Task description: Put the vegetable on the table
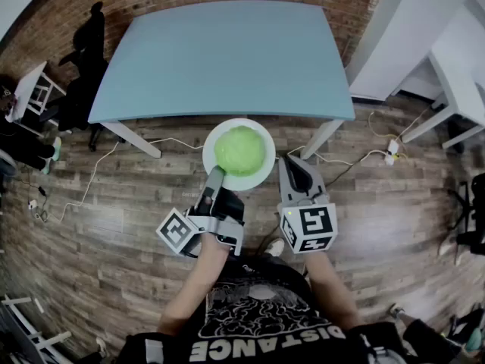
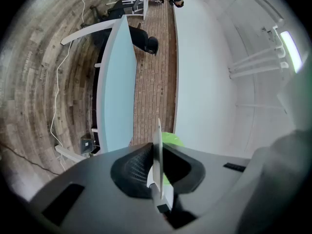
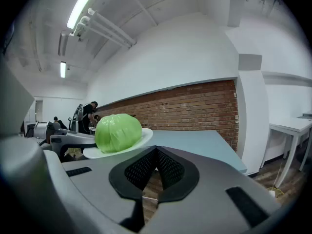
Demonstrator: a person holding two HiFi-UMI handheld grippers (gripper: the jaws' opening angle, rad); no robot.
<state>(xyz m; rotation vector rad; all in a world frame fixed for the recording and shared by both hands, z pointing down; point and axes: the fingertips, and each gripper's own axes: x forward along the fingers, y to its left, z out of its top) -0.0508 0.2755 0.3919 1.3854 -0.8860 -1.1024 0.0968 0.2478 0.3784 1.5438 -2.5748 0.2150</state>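
A green cabbage (image 1: 239, 150) rests on a white plate (image 1: 211, 139). The plate hangs in the air just short of the near edge of the light blue table (image 1: 227, 59). My left gripper (image 1: 215, 174) is shut on the plate's near rim. In the left gripper view the plate (image 2: 157, 145) stands edge-on between the jaws of the left gripper (image 2: 156, 179), with the cabbage (image 2: 171, 139) peeking behind it. My right gripper (image 1: 292, 164) floats right of the plate, apart from it. In its own view, the right gripper (image 3: 156, 167) is shut on nothing, with the cabbage (image 3: 118, 132) and plate (image 3: 142, 138) to its left.
White desks (image 1: 447, 51) stand at the right, with cables (image 1: 356, 158) on the wooden floor below the table's right leg. A black chair (image 1: 87, 59) and a small white stand (image 1: 30, 89) sit left of the table. A brick wall (image 3: 195, 106) runs behind it.
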